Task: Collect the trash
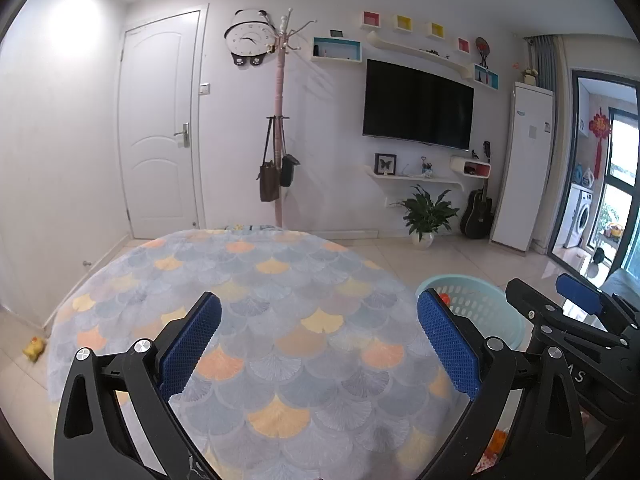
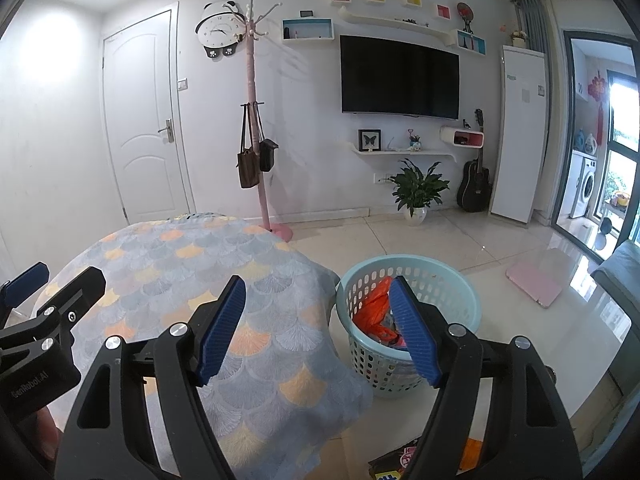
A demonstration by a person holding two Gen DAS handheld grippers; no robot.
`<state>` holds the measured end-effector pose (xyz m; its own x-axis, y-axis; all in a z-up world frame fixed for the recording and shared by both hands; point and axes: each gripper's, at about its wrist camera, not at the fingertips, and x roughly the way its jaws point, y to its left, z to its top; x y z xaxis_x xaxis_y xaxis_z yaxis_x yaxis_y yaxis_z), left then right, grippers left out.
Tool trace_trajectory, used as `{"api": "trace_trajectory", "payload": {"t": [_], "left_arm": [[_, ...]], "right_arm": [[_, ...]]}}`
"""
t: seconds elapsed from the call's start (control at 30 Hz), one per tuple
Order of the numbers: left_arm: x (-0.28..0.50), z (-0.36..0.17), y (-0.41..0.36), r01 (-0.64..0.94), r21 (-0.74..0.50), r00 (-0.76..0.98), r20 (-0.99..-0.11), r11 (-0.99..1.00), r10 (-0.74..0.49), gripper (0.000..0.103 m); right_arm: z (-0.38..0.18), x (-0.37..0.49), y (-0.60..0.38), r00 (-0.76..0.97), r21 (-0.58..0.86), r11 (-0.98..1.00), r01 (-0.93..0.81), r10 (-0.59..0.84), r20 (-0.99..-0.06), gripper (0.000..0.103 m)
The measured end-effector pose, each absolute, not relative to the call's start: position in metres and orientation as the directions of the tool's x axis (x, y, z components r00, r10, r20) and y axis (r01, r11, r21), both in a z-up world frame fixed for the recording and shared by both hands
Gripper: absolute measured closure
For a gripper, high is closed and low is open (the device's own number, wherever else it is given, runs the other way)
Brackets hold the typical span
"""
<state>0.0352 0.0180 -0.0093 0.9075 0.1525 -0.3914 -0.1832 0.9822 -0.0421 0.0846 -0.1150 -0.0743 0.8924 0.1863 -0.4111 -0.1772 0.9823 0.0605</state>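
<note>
Beyond the right gripper (image 2: 318,330), on the floor beside the table (image 2: 224,280), sits one light-blue perforated basket (image 2: 448,292) with orange trash (image 2: 372,308) inside (a plastic bag, by the look). Right jaws gape wide, nothing between them; basket lies ahead of the right finger, apart from it. Left gripper (image 1: 320,340) is also spread wide and empty over the scallop-patterned tablecloth. One dark wrapper (image 2: 394,462) lies on the floor, below the right gripper.
</note>
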Motion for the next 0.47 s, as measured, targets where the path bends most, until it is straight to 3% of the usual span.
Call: {"api": "trace_trajectory", "payload": {"t": [0.23, 0.47], "left_arm": [[0.0351, -0.0091, 0.0198, -0.23, -0.011, 0.902, -0.377, 0.973, 0.209, 0.007], [0.041, -0.0129, 0.0274, -0.216, -0.05, 0.892, -0.415, 0.975, 0.177, 0.007]], "right_arm": [[-0.0752, 0.0854, -0.1142, 0.891, 0.065, 0.982, -0.178, 0.189, -0.413, 0.033], [-0.0775, 0.0881, -0.1117, 0.89, 0.064, 0.982, -0.177, 0.188, -0.416, 0.033]]}}
